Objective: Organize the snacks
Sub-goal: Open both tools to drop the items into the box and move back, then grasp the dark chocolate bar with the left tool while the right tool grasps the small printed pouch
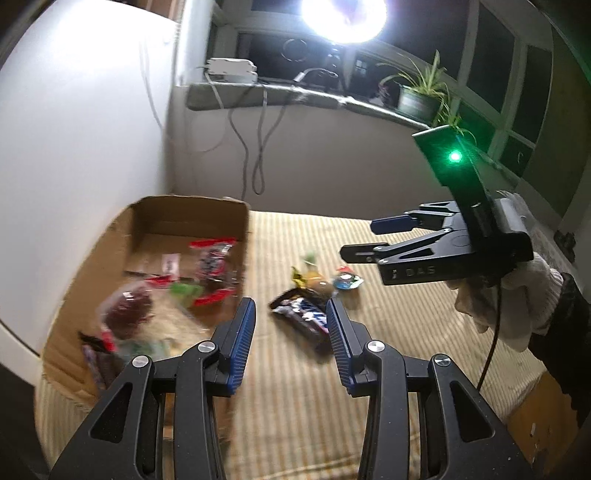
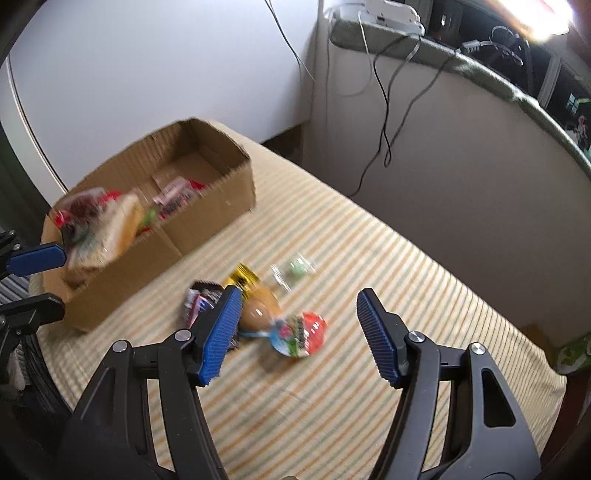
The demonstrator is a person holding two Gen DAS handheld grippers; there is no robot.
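An open cardboard box point(image 1: 225, 218) point(image 2: 225, 201) holds several snack bags. On the striped cloth lie a dark chocolate bar point(image 1: 301, 314) point(image 2: 201, 297), a brown egg-shaped snack point(image 1: 319, 286) point(image 2: 260, 308), a red and blue round packet point(image 1: 347, 280) point(image 2: 301, 330), a gold wrapper point(image 2: 245, 277) and a small green candy point(image 1: 310, 256) point(image 2: 299, 267). My left gripper point(image 1: 291, 314) is open and empty, above the chocolate bar. My right gripper point(image 2: 297, 306) is open and empty, above the egg snack and round packet; it also shows in the left wrist view point(image 1: 364, 236).
The striped cloth point(image 2: 332, 398) covers the table. A white wall and a sill point(image 1: 295, 96) with cables, a bright lamp point(image 1: 343, 14) and a potted plant point(image 1: 419, 98) stand behind. The box sits at the table's left edge.
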